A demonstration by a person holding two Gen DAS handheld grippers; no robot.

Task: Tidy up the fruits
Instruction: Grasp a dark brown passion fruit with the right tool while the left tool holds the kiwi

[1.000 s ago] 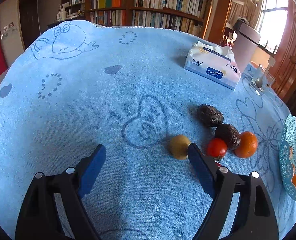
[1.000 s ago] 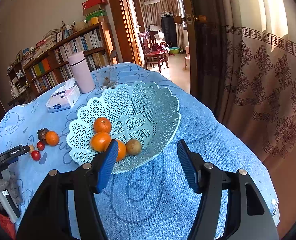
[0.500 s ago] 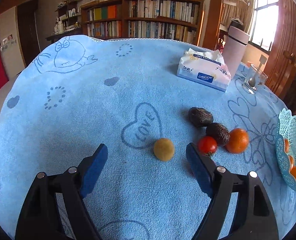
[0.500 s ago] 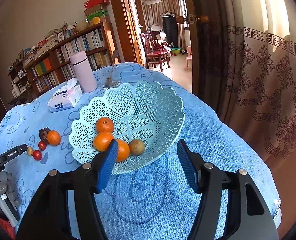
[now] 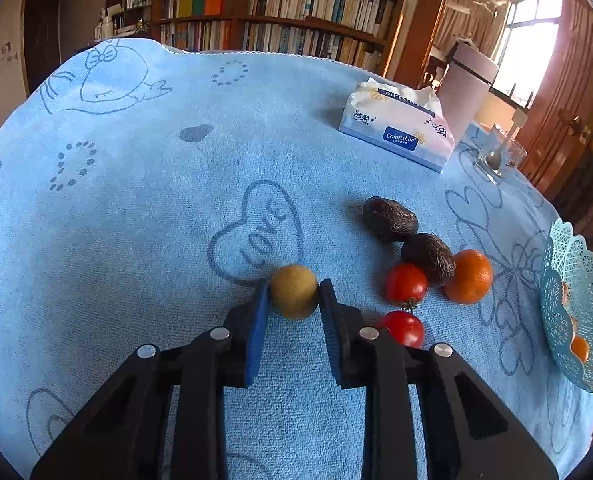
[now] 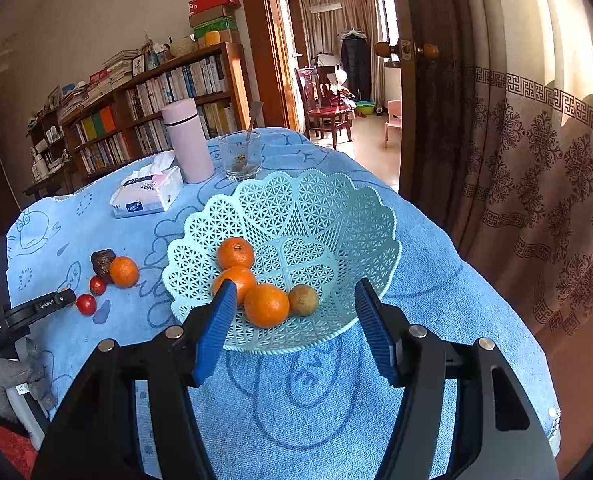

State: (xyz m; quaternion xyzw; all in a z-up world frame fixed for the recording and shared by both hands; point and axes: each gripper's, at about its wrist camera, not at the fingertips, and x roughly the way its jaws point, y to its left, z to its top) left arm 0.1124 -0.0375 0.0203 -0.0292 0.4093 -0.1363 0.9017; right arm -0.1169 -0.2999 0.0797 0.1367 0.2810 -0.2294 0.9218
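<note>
Now left tongs (image 5: 293,295) have clamped the yellow fruit (image 5: 294,297); right tongs (image 6: 292,308) stay apart.

Two tomatoes (image 5: 405,286) crowd the left gripper's (image 5: 294,294) right; its left lies open.

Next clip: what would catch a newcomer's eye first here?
The left gripper shut on a yellow-brown fruit, just below the LOVE heart printed on the blue cloth. To its right lie two tomatoes, two dark fruits and an orange. In the right wrist view, the right gripper hangs open before the lattice basket, which holds three oranges and one brownish fruit.
</note>
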